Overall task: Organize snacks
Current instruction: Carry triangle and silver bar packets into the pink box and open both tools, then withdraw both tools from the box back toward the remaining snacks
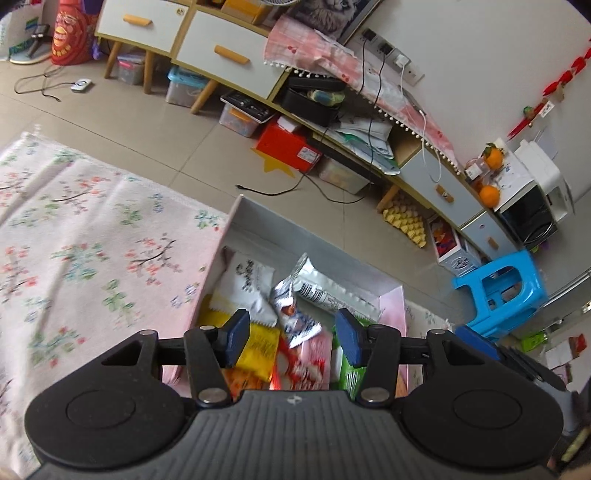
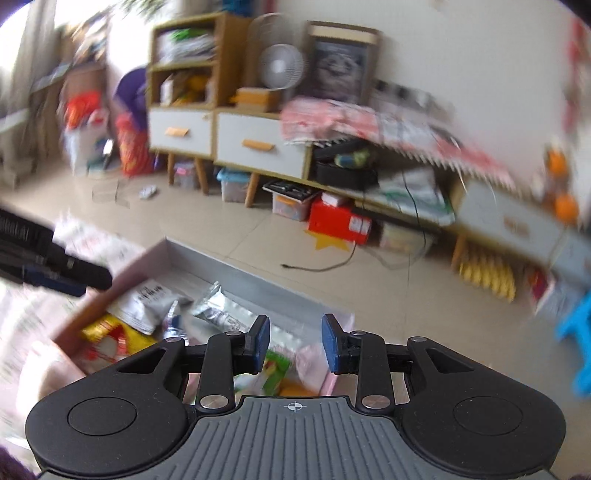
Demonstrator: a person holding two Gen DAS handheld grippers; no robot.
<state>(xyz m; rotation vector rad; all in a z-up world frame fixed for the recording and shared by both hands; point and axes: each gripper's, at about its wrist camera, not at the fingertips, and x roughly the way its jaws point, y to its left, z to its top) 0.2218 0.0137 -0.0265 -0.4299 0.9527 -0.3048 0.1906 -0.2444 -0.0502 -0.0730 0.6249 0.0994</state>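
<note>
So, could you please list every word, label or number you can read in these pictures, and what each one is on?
None can be read for certain.
White snack packet in the box: black characters, too blurred.
Silver wrapper: small print and a barcode, too small.
Red sack: yellow lettering, illegible.
Red carton: white label, too small.

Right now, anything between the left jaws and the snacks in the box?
Nothing visible. The left gripper hangs over the open pink box, jaws apart and empty, with the snack packets exposed directly below. The right gripper is off to the side.
</note>
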